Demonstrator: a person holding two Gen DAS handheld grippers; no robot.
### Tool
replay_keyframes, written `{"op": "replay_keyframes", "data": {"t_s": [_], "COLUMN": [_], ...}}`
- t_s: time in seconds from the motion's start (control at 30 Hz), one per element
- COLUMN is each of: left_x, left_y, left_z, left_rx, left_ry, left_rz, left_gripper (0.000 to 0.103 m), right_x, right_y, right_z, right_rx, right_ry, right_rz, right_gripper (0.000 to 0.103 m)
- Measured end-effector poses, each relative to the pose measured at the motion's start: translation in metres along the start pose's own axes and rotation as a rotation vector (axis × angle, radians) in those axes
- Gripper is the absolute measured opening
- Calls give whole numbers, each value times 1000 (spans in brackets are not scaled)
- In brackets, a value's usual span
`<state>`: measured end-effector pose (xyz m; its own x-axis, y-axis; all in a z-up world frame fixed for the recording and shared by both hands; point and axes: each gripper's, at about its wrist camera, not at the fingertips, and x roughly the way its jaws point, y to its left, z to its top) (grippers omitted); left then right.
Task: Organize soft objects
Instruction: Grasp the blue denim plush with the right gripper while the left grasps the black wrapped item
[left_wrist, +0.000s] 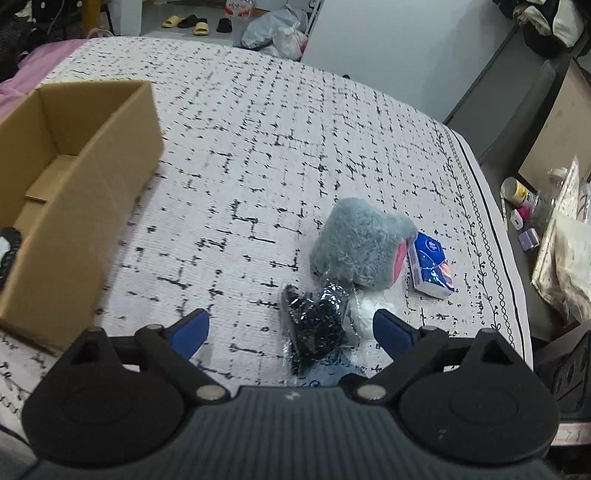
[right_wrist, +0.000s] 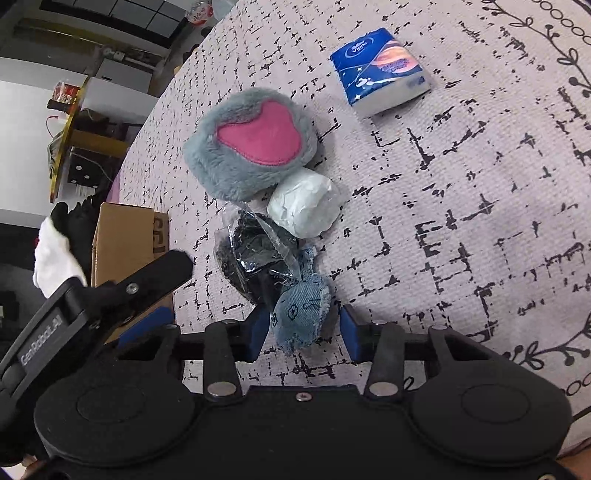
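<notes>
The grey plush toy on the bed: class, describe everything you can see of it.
The grey plush toy is a rounded lump of long, fuzzy blue-grey fur with a smooth pink heart-like patch on one face. It lies on the patterned bed cover, untouched by either hand-held gripper. A white wrapped bundle presses against one side, and a clear bag of black items lies against its edge. The blue tissue pack lies nearby, apart from it.
</notes>
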<state>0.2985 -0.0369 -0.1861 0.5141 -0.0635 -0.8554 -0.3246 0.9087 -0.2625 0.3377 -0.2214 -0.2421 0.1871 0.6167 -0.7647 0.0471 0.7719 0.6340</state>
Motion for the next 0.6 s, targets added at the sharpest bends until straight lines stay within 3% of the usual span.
{"op": "replay_keyframes", "data": {"t_s": [0.13,0.37,0.47,0.57,0.6], "left_x": [17,39,47,47,45], "left_y": [-8,-20,-23,-22,-22], "left_z": [-1,-6,-8,-9,-9], "left_rx": [0,21,23,9,1], "left_ry": [20,61,68,63,66], "left_rz": [-12,-7,25,32,32], "left_gripper": [96,95,83,50,46], "right_x": [4,1,0,-2,-3], "right_y": [-3,1,0,-4,-4], "right_z": [2,1,3,1,0], "right_rx": [8,-15,-18,-26,-27], "right_ry": [19,2,-9,-16,-20], "right_rz": [0,1,-3,-8,-9], "right_gripper": [25,20,19,19,19]}}
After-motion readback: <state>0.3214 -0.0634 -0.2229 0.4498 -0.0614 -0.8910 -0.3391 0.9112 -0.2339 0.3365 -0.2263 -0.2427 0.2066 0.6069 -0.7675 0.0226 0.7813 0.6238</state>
